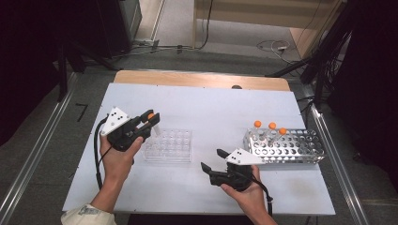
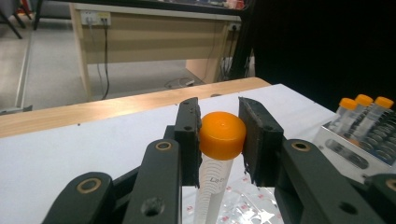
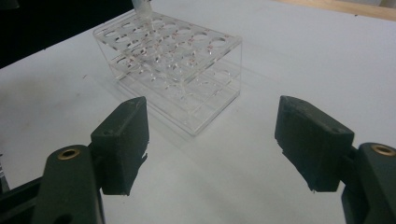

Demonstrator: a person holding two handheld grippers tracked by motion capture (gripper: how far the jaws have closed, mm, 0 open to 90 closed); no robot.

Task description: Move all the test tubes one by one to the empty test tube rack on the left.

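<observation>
Nearest to me, low at the table's front edge, my right gripper (image 1: pixel 212 159) rests in my right hand (image 1: pixel 246 187) with its jaws spread wide and nothing between them. It lies level, pointing left across the white table (image 1: pixel 211 108) toward the clear rack (image 1: pixel 170 145). From the right gripper view that clear rack (image 3: pixel 177 60) sits ahead of the jaws and well apart from them, its grid of holes facing up.

My left gripper (image 1: pixel 149 120) is clamped on a tube with an orange cap (image 2: pixel 222 133); the pads press the cap from both sides. Its clear body hangs down from the cap, slightly tilted, and bears faint printed lettering. In the high view the tube (image 1: pixel 154 123) hangs over the far left corner of the clear rack, and in the right gripper view its lower end stands at a far-corner hole; whether it has entered that hole I cannot tell.

To my right stands a metal rack (image 1: pixel 286 146), carrying three more orange-capped tubes (image 1: pixel 271 131) upright at its far left end.
</observation>
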